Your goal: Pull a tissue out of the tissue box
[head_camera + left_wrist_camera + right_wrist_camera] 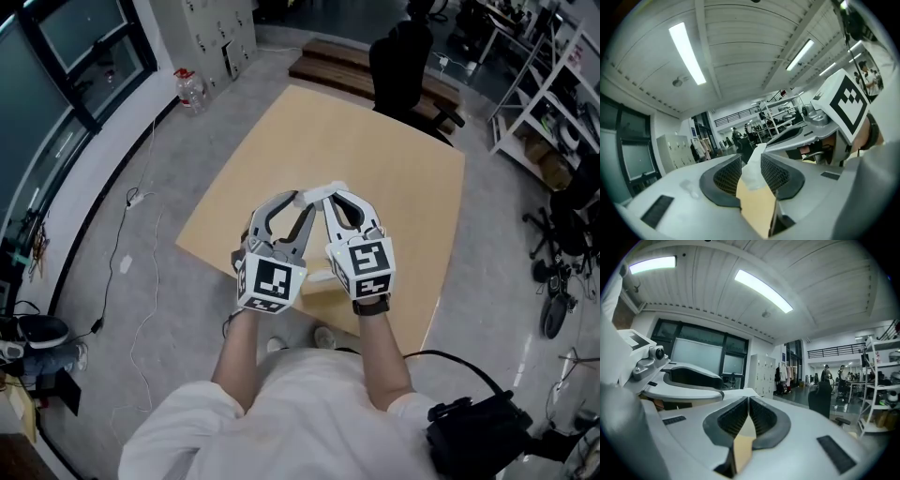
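Both grippers are held side by side, roughly level, above the near edge of the wooden table [375, 159], their tips almost meeting. A white tissue [316, 195] bridges the two tips. In the left gripper view the crumpled tissue [752, 172] fills the gap between the pads, and my left gripper [751, 171] [302, 201] is shut on it. My right gripper [748, 417] [329, 197] is shut at the tip, with a thin pale sliver of tissue [750, 428] pinched there. The tissue box is hidden; only a pale edge [317, 277] shows under the hands between the marker cubes.
A black office chair [403, 66] stands at the table's far side. A water bottle [190, 91] sits on the floor at the left, with cables [131, 202] trailing nearby. Metal shelves [553, 103] line the right, and a black bag [478, 431] lies at my right.
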`<action>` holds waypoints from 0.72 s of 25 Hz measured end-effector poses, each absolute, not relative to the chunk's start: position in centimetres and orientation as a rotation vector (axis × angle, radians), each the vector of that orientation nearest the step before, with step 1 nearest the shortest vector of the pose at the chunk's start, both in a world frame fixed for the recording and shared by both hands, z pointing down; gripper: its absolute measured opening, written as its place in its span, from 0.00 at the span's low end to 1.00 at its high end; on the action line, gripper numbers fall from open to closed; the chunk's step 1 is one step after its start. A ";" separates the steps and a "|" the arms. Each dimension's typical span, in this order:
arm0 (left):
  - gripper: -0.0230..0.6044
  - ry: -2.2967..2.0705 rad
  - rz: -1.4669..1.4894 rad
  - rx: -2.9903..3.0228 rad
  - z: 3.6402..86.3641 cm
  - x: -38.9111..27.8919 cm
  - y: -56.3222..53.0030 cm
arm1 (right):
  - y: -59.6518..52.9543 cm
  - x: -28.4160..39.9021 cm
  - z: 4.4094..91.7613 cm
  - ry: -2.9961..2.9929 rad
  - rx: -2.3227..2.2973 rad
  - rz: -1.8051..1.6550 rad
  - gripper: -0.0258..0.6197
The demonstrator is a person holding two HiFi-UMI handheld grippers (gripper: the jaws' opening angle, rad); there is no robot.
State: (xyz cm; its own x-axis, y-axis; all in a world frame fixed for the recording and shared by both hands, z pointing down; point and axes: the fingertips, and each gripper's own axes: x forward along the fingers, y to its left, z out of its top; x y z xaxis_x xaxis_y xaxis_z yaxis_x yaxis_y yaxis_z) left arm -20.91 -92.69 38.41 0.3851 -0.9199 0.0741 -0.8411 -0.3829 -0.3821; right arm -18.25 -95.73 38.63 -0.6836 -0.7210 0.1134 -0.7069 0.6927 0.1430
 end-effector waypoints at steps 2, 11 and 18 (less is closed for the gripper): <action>0.20 1.515 -0.495 -2.322 39.3 -20.5 -92.9 | -95.3 -18.4 39.4 -2.732 1.107 -0.127 0.06; 0.04 1.575 -0.721 -2.499 49.1 -20.0 -94.2 | -94.8 -17.6 47.9 -2.661 0.921 0.049 0.07; 0.04 1.526 -0.721 -2.702 55.2 -17.4 -92.7 | -93.7 -15.7 54.9 -2.587 0.888 0.161 0.06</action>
